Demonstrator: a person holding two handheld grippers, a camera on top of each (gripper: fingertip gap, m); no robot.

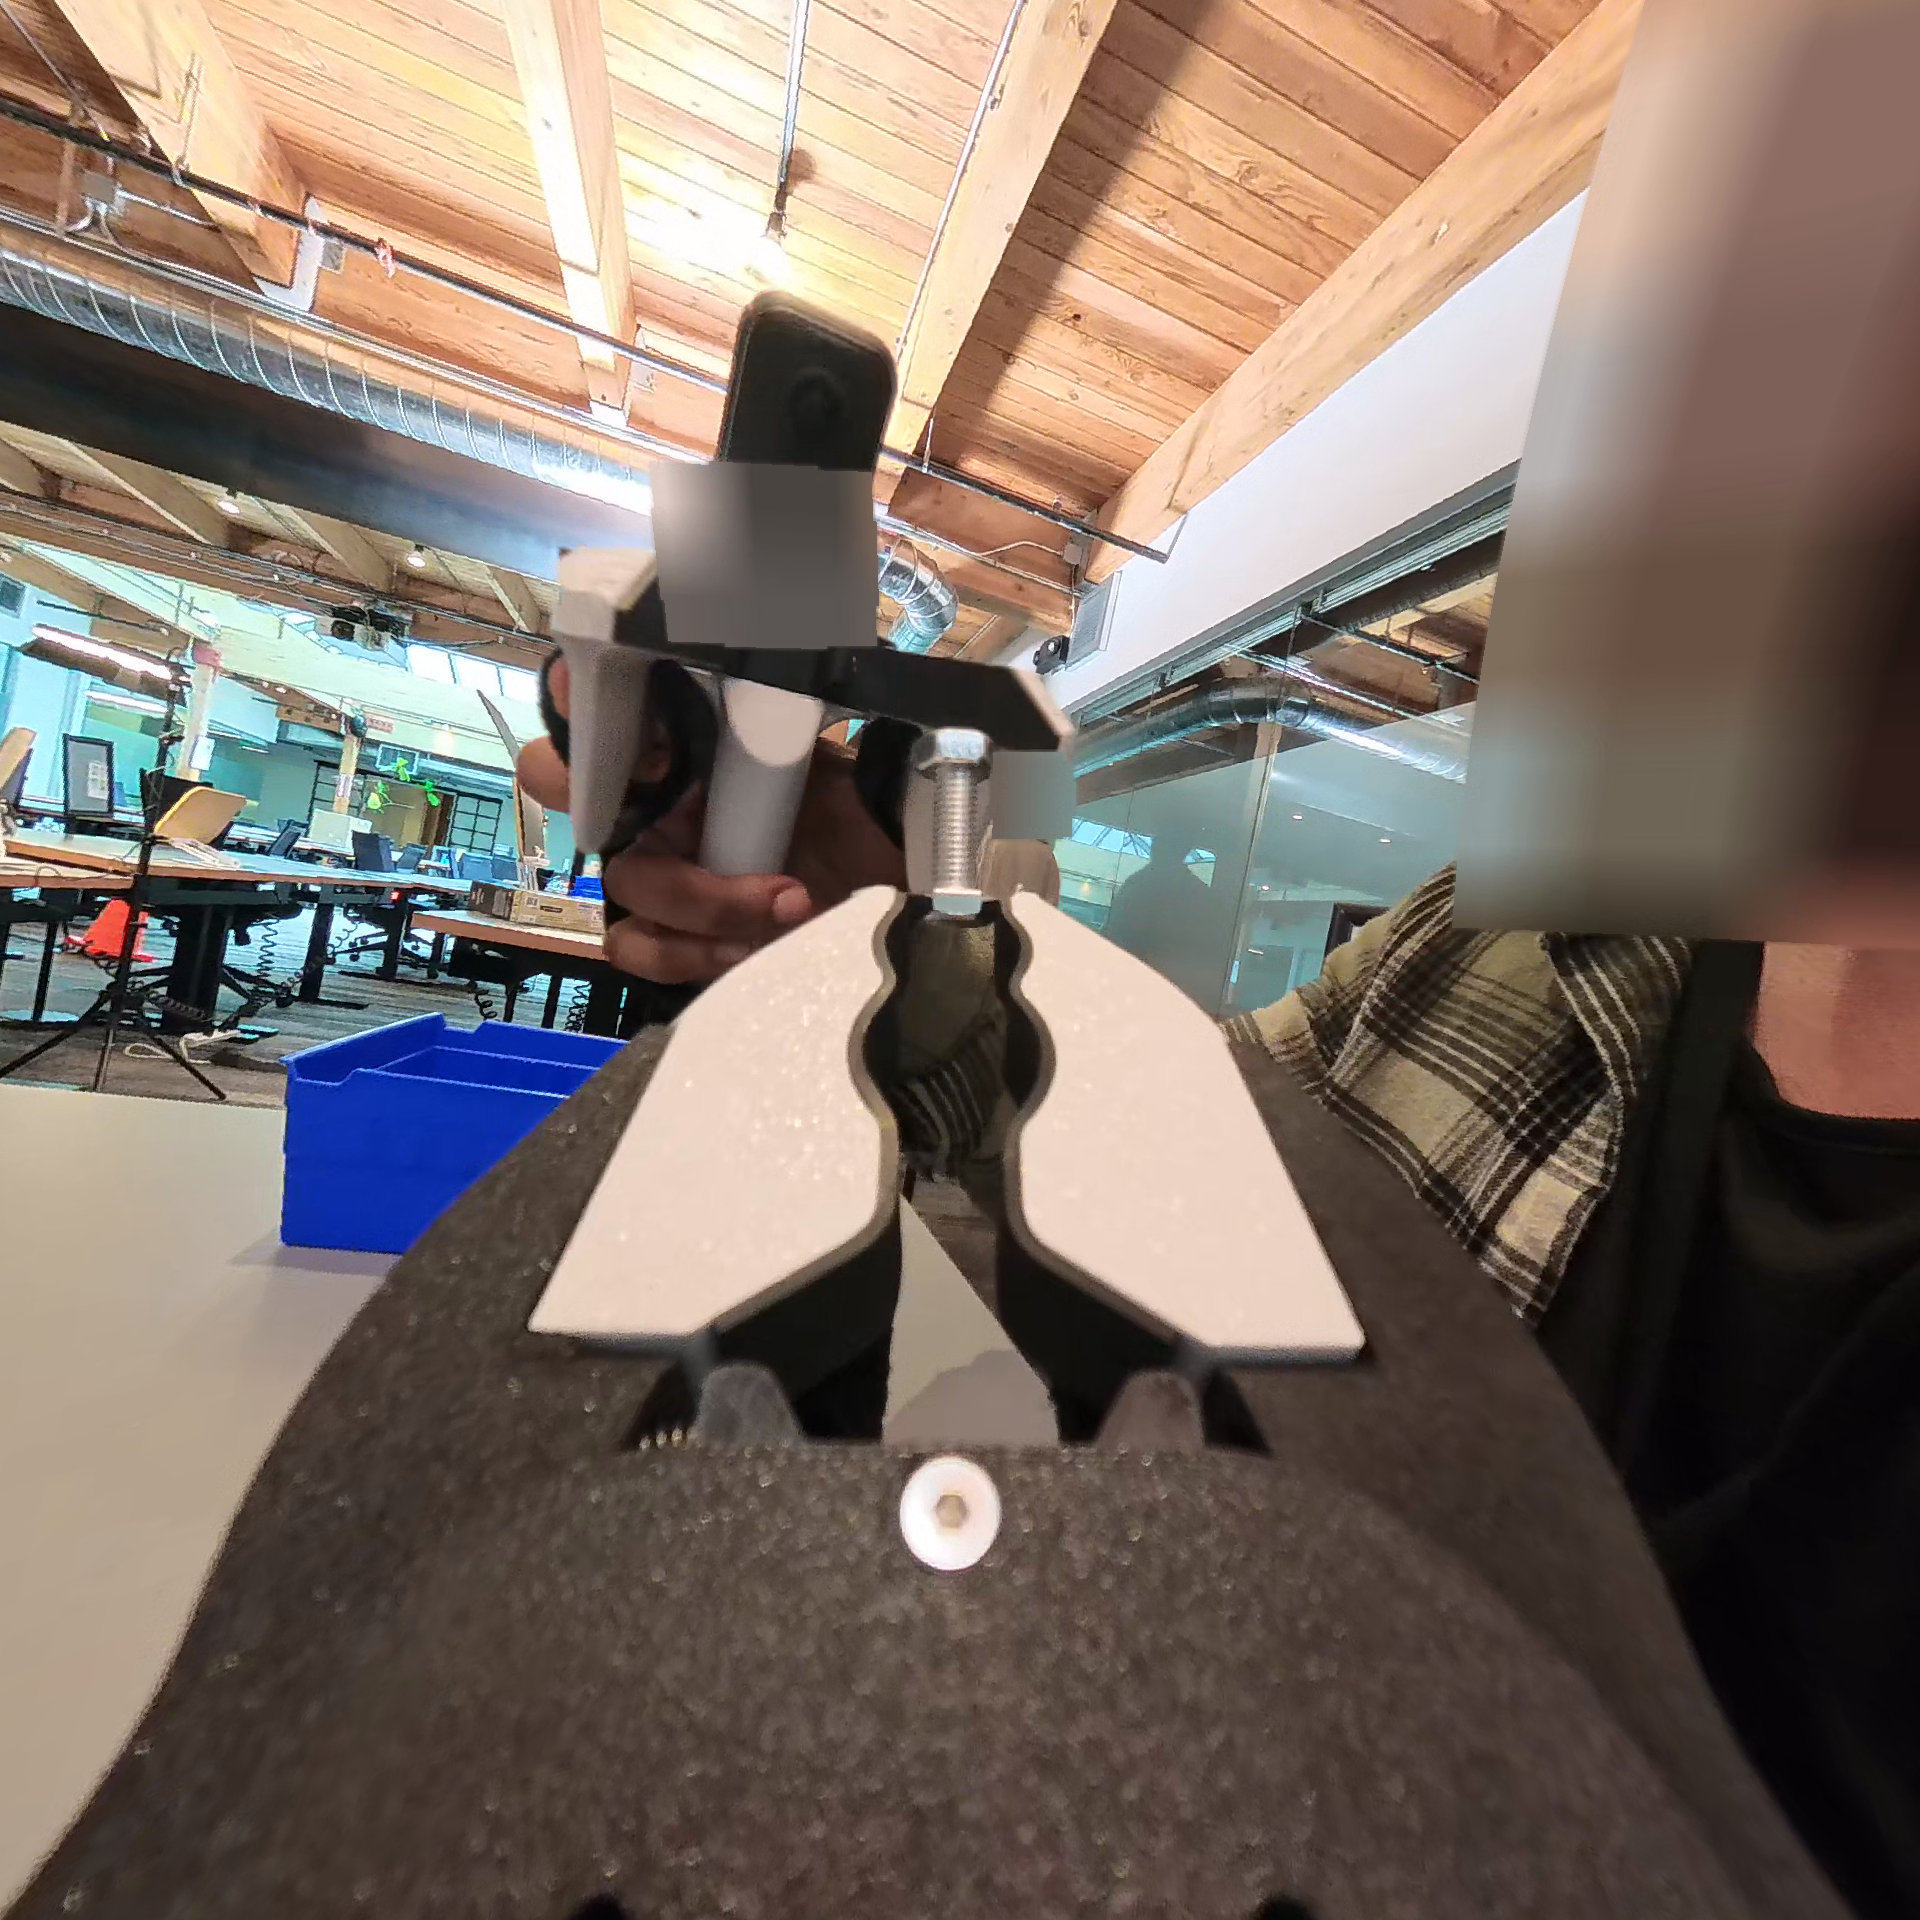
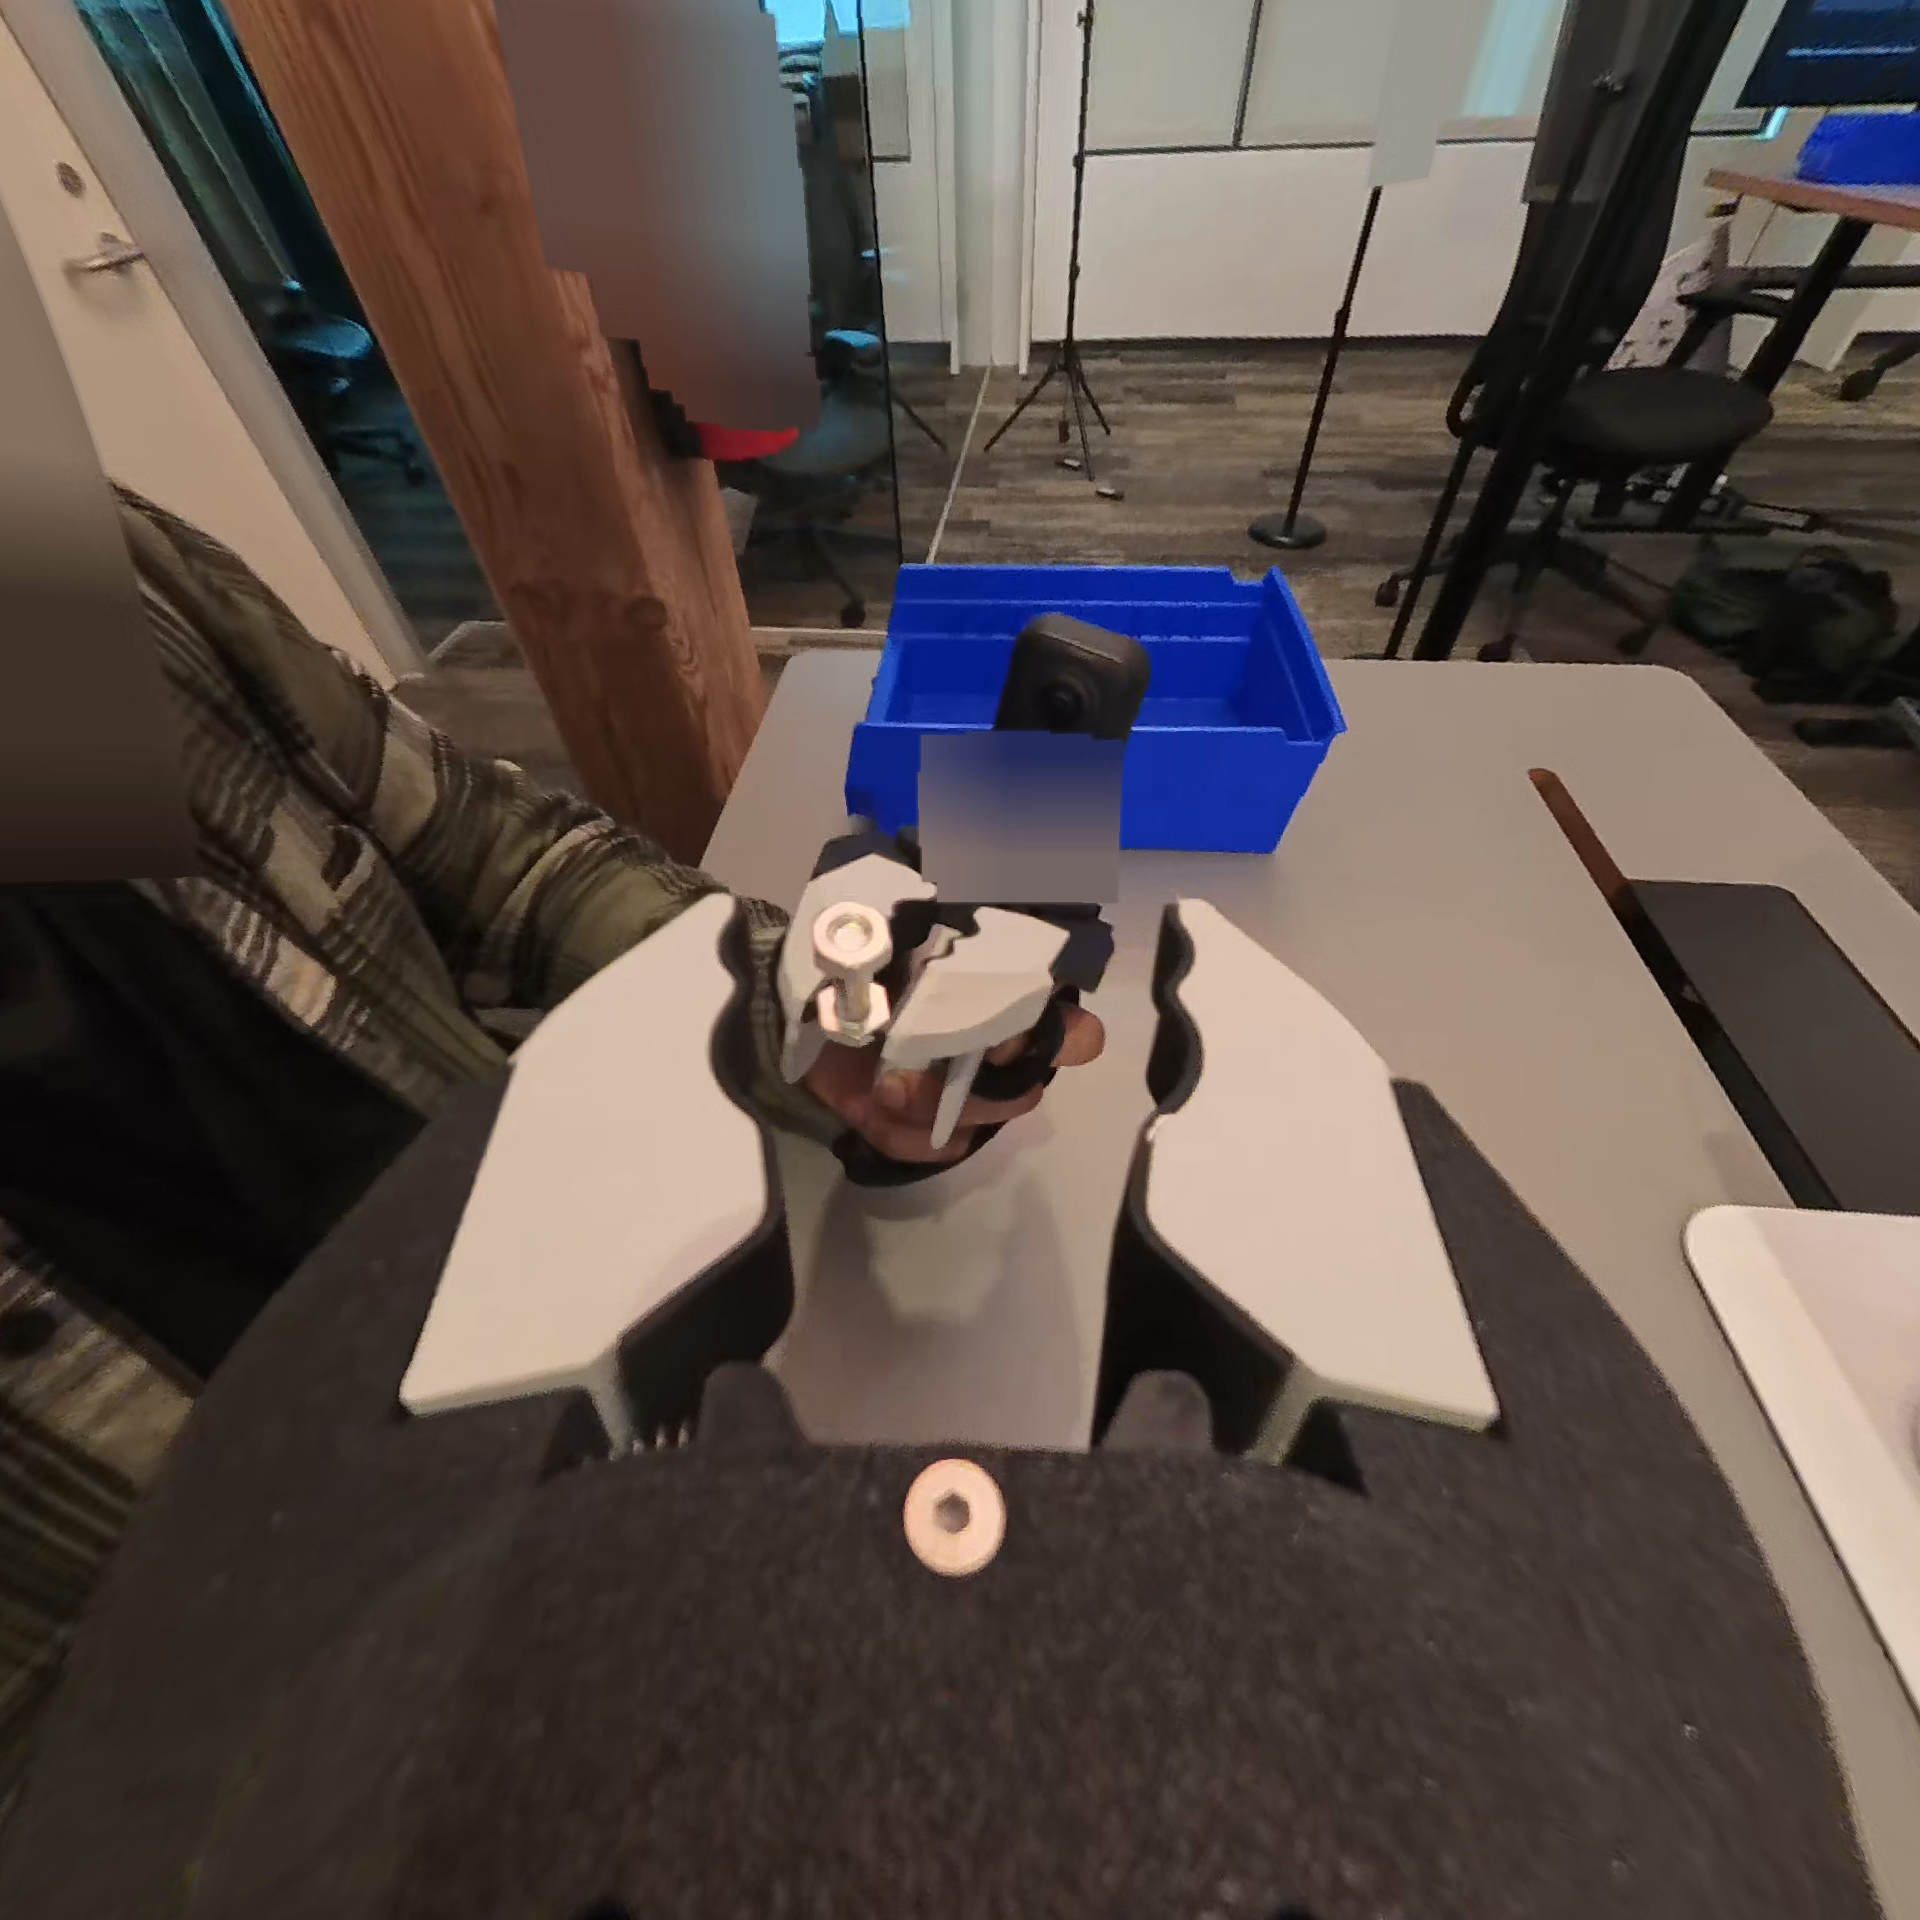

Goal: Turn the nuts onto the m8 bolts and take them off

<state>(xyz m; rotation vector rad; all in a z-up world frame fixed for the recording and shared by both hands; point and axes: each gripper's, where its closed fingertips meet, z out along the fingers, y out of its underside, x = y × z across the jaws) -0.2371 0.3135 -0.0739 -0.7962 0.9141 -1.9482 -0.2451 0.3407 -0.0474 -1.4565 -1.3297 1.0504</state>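
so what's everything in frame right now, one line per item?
bolt with nut: 1, silver, upright, lower hex end pinched at the left claw's tips
bin: 1, blue, far end of the table
table: 1, grey, under everything
pad: 1, black, right table edge
flat item: 1, white, near right edge, cut off
post: 1, wooden, left of the table
tripod: 1, black, on the floor behind the table
left claw: 1, white fingers, closed on the bolt's lower hex
right claw: 1, white fingers, wide open, above the bolt
hands: 2, one on each claw handle
sleeve: 1, plaid, left arm
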